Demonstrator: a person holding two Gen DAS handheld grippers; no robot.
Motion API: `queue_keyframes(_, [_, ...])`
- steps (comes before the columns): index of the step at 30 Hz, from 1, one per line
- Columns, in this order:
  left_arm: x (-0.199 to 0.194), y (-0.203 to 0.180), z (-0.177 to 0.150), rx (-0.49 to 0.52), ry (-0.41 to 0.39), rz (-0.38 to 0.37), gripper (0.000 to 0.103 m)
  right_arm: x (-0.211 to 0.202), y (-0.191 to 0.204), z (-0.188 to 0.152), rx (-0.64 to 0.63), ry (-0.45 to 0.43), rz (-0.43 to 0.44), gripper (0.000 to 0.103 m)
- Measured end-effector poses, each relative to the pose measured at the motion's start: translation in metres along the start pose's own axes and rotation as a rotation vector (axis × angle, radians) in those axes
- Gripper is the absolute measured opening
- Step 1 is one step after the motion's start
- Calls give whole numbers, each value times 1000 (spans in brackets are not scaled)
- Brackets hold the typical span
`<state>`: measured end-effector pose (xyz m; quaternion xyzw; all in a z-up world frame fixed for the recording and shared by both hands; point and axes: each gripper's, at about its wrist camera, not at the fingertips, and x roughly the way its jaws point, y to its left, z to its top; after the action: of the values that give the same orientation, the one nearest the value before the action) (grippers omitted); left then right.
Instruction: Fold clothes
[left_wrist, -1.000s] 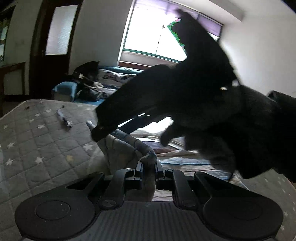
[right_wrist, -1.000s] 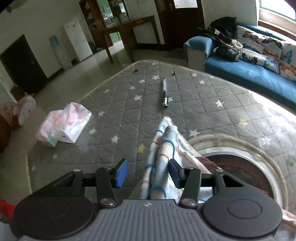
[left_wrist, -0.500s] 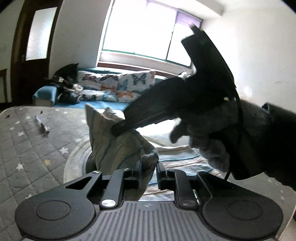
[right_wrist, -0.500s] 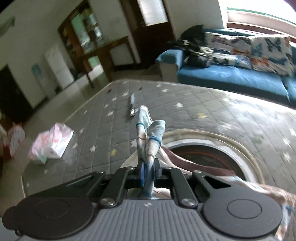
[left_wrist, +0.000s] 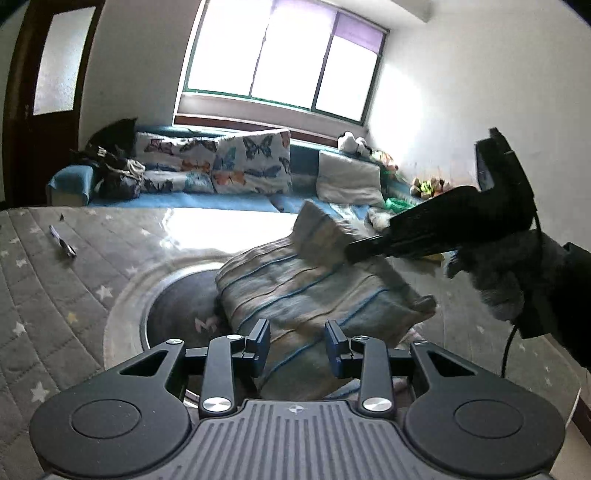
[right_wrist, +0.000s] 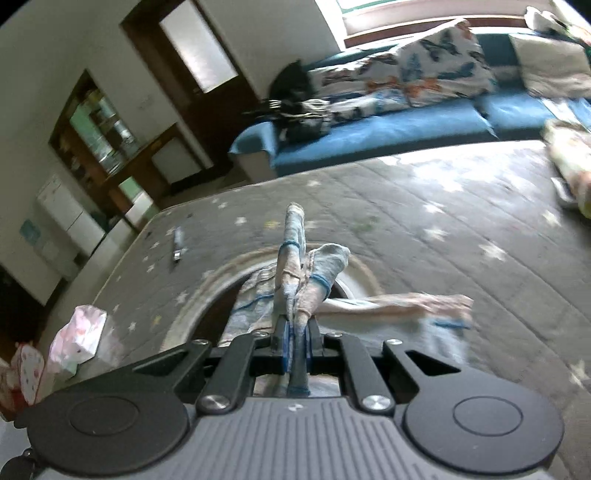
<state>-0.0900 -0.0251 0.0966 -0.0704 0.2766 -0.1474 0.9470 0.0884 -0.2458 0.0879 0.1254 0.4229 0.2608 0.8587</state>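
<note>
A pale striped cloth (left_wrist: 314, 295) with blue lines lies bunched on the grey star-quilted table (left_wrist: 44, 295), over a dark round inset (left_wrist: 177, 314). My left gripper (left_wrist: 297, 345) is open, its blue-padded fingers apart just in front of the cloth. In that view the right gripper (left_wrist: 354, 251) comes in from the right, held by a gloved hand (left_wrist: 517, 273), pinching the cloth's far corner and lifting it. In the right wrist view my right gripper (right_wrist: 295, 338) is shut on a bunched fold of the striped cloth (right_wrist: 295, 258), which stands up between the pads.
A pen-like object (left_wrist: 62, 242) (right_wrist: 178, 249) lies on the quilt's left part. A blue sofa (left_wrist: 177, 199) with butterfly cushions stands beyond the table. A pink-and-white bundle (right_wrist: 79, 339) rests at the table's left edge, and another patterned cloth (right_wrist: 570, 155) lies far right.
My left gripper has opened and let go of the cloth. The right gripper, shut on the cloth since half a second ago, has carried its corner to the right, spreading the cloth.
</note>
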Motion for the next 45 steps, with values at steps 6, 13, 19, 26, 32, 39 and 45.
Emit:
queue_keyframes(6, [16,-6,-5,20,56,-5,35,5,-38,-15,83,11,-24,7])
queue_keyframes(13, [36,-2,-9,40,104,8,37,2,-57,-25,147,-36,8,7])
queue_keyframes(19, [51,-2,-11,70,132,5,37,3,-78,-34,208,-41,-12,7])
queue_keyframes(26, [60,-3,-15,98,157,13,38,4,-88,-43,245,-71,-9,7])
queue_keyframes(32, [64,-7,-17,169,156,8,38,1,-95,-49,256,-74,-28,17])
queue_keyframes(39, [66,-14,-24,282,149,-14,38,-37,-66,-67,132,-80,-52,18])
queue_keyframes(45, [69,-26,-38,410,127,9,39,-59,-39,-99,50,-52,-87,18])
